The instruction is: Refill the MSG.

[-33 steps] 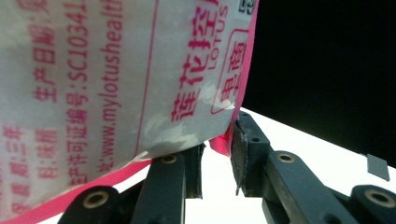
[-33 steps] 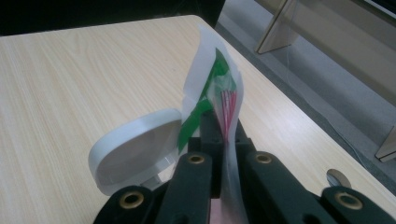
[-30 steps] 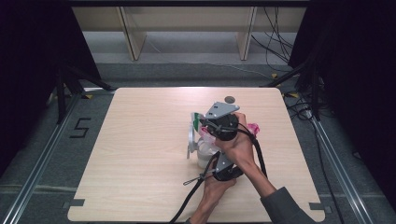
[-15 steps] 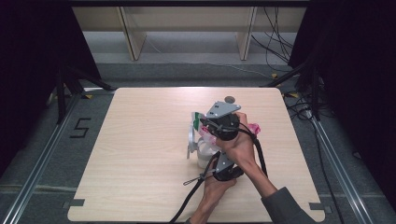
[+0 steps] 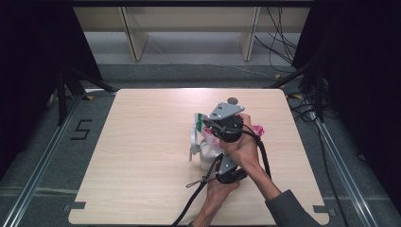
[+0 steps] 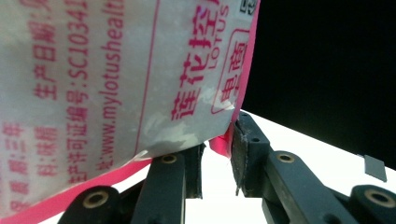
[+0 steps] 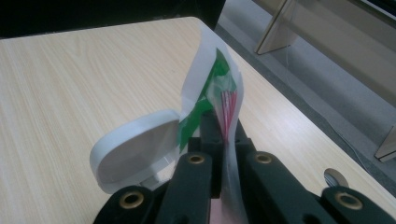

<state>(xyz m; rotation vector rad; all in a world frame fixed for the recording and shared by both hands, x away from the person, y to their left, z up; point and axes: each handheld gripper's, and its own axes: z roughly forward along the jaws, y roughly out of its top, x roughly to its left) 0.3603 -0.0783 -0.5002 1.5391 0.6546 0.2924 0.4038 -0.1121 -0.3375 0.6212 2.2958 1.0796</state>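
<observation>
A white packet (image 6: 107,79) with red print and a pink edge hangs above the table. My left gripper (image 6: 217,151) is shut on its pink corner. The packet's other end (image 7: 219,88), white with green and red, stands between the pads of my right gripper (image 7: 224,128), which is shut on it. In the high view the right gripper (image 5: 206,126), under its grey plate, holds the packet (image 5: 201,124) from the right. The other hand holds its gripper just below, near a white tub (image 5: 207,155). The tub's round lid (image 7: 135,149) stands open beside the packet.
A small dark disc (image 5: 232,100) lies near the table's (image 5: 142,156) far edge, behind the hands. Black cables (image 5: 198,194) trail toward the front edge. Wooden shelf legs (image 5: 135,40) stand on the floor beyond the table.
</observation>
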